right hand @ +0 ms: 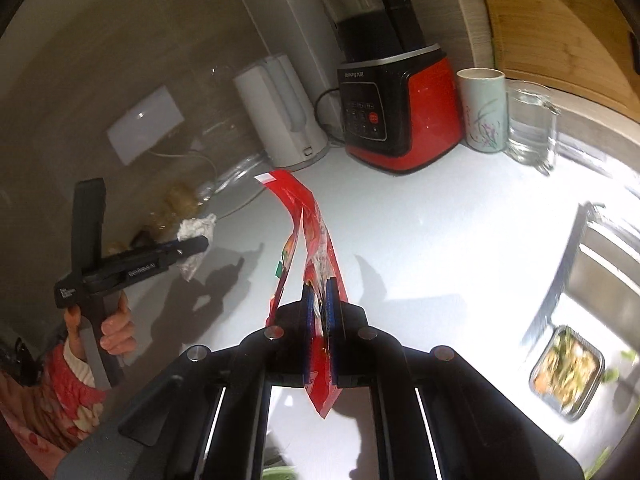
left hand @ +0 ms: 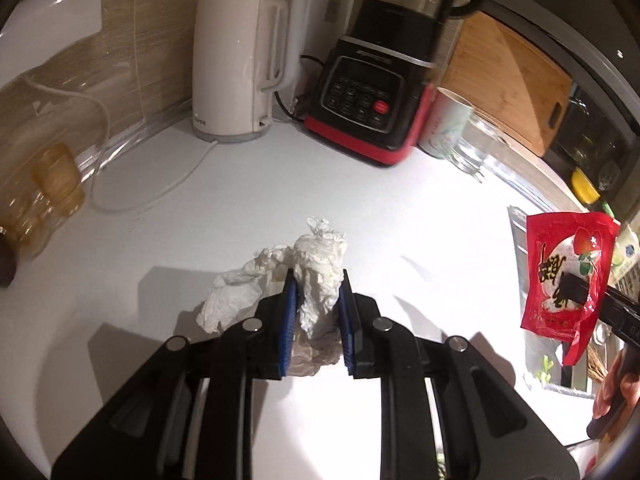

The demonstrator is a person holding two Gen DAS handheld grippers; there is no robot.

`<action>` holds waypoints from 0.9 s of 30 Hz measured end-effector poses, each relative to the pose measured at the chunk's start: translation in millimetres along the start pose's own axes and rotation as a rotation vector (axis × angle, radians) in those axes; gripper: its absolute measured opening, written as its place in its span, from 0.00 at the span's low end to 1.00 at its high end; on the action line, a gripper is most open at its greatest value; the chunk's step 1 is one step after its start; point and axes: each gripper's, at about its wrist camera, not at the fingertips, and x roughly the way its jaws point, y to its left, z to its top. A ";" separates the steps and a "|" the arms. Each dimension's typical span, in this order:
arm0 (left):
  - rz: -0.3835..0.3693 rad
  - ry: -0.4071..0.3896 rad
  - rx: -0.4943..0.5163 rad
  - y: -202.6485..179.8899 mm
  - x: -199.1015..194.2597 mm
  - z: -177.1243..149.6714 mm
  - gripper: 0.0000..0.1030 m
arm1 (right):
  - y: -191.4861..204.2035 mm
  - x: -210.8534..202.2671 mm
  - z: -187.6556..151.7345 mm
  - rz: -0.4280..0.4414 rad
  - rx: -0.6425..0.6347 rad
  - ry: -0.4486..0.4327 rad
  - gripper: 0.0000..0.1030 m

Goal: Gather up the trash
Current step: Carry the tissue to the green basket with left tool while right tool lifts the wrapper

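Note:
My left gripper (left hand: pixel 316 280) is shut on a crumpled white tissue (left hand: pixel 316 264), held above the white counter (left hand: pixel 420 232). Part of the tissue hangs out to the left of the blue pads. The same gripper (right hand: pixel 200 245) and the tissue (right hand: pixel 196 227) show at the left of the right wrist view. My right gripper (right hand: pixel 319 288) is shut on a red snack wrapper (right hand: pixel 308 216), which sticks up and forward between the pads. In the left wrist view the wrapper (left hand: pixel 560 272) hangs at the far right, pinched by the right gripper (left hand: pixel 576 290).
A white kettle (left hand: pixel 240 64), a red and black blender (left hand: pixel 372 92), a patterned cup (left hand: pixel 446 124) and a glass jug (right hand: pixel 530 124) line the back wall. A wooden board (left hand: pixel 508 76) leans behind. A container of food (right hand: pixel 564 372) sits at the right by the sink.

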 end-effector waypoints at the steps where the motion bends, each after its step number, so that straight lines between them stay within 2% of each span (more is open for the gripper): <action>1: 0.005 0.000 0.008 -10.6 -11.7 -11.2 0.18 | 4.1 -13.2 -8.9 0.000 0.006 -0.007 0.07; 3: 0.016 0.002 0.024 -32.1 -34.2 -35.0 0.18 | 14.4 -42.5 -30.4 -0.006 0.005 -0.019 0.07; 11: -0.032 0.028 0.102 -112.9 -115.2 -134.1 0.18 | 56.4 -154.6 -125.6 -0.020 -0.015 -0.065 0.07; 16: -0.066 0.054 0.154 -155.0 -153.4 -182.6 0.19 | 69.2 -202.3 -175.5 -0.020 0.011 -0.078 0.07; 22: -0.077 0.127 0.199 -179.5 -152.0 -216.2 0.19 | 70.8 -229.6 -205.9 -0.029 0.035 -0.078 0.07; 27: -0.070 0.243 0.212 -182.4 -108.6 -244.5 0.20 | 64.7 -237.6 -215.4 -0.039 0.051 -0.076 0.07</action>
